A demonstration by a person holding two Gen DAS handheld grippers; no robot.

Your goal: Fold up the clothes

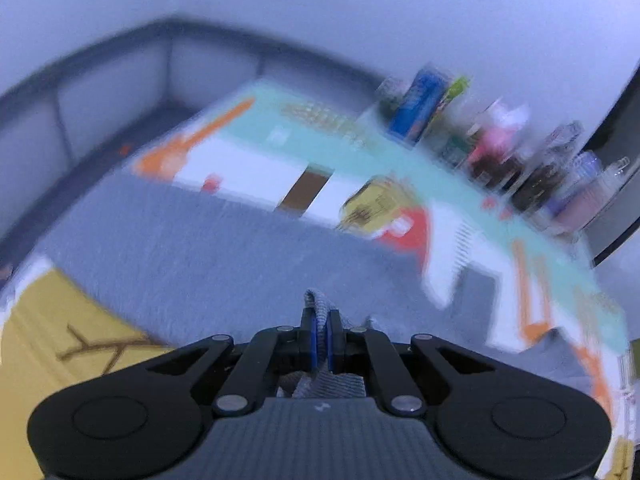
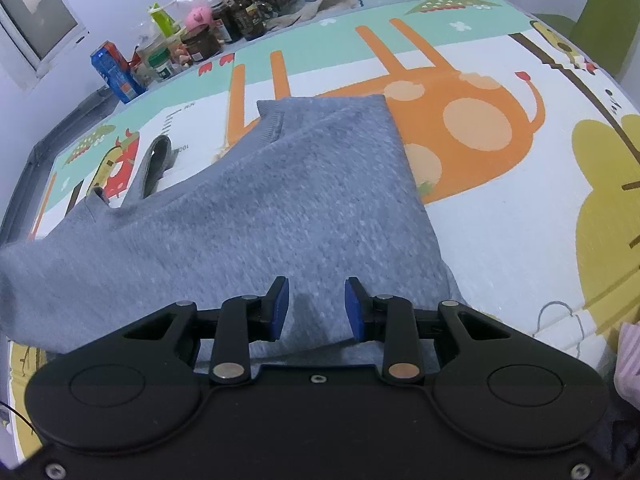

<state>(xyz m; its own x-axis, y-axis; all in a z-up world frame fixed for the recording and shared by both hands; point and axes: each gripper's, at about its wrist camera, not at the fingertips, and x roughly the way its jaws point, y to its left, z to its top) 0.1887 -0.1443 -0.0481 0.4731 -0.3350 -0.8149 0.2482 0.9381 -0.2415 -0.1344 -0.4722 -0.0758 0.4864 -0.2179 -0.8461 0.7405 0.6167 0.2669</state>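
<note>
A grey knit sweater (image 2: 280, 208) lies partly folded on a colourful play mat (image 2: 500, 208). Its ribbed hem (image 2: 272, 124) points to the far side, and a sleeve cuff (image 2: 154, 164) sticks out at the left. My right gripper (image 2: 316, 306) hovers open over the sweater's near edge, and the cloth between its blue pads is not pinched. The left wrist view is blurred by motion. There my left gripper (image 1: 320, 336) is shut on a fold of the grey sweater (image 1: 192, 256), which pokes up between the blue pads.
Bottles, jars and cartons (image 2: 192, 36) crowd the mat's far left edge, next to a window (image 2: 36, 20). A green chair (image 2: 608, 12) stands at the far right. A pink striped cloth (image 2: 628, 360) lies at the near right. A grey padded barrier (image 1: 100, 80) borders the mat.
</note>
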